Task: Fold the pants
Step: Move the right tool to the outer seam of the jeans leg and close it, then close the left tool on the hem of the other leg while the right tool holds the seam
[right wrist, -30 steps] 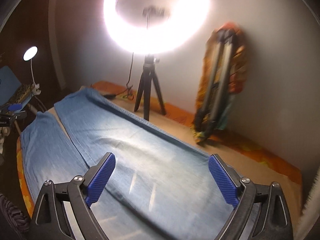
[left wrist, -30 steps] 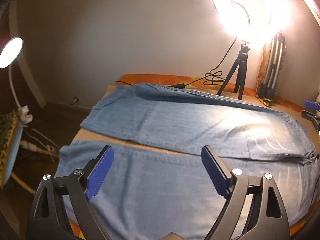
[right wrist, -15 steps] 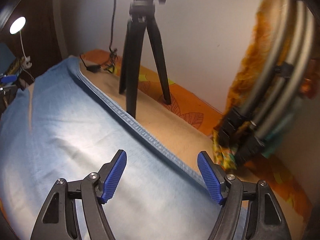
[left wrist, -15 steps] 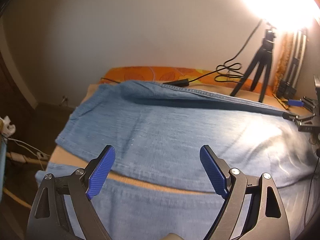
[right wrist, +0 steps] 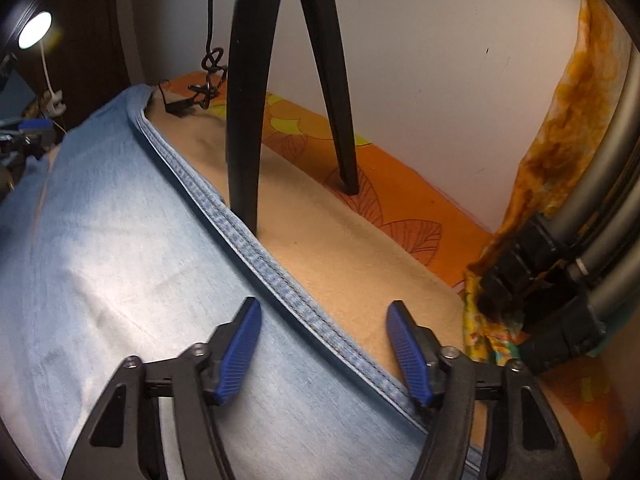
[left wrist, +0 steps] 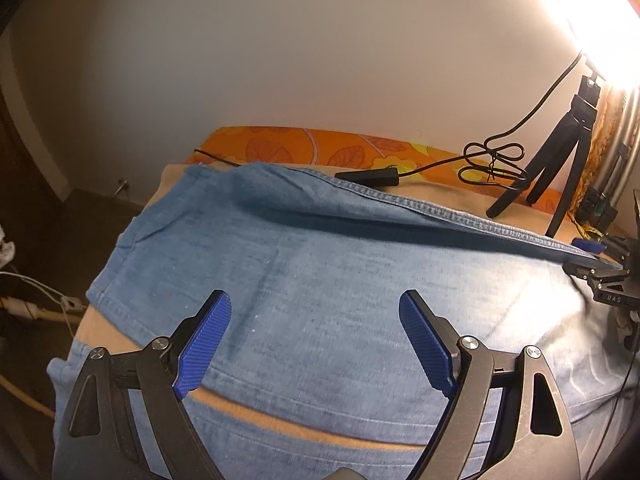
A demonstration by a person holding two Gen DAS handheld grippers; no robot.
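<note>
**Grippers over pants, both wide**

Left gripper: fingers spread wide, above pants, w/ nothing held. Right gripper: spread wide, straddling pants' seam edge. Pants lie flat on beige blanket; tripod beyond seam.

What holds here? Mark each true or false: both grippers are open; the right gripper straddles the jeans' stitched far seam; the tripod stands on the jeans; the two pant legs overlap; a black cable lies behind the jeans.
1. Both the left gripper and the right gripper are open. True.
2. The right gripper straddles the stitched seam along the far edge of the jeans. True.
3. The tripod stands on the jeans. False: its legs rest on the tan cover beyond the seam.
4. The two pant legs overlap. False: a strip of tan cover shows between them.
5. A black cable lies behind the jeans. True.
</note>
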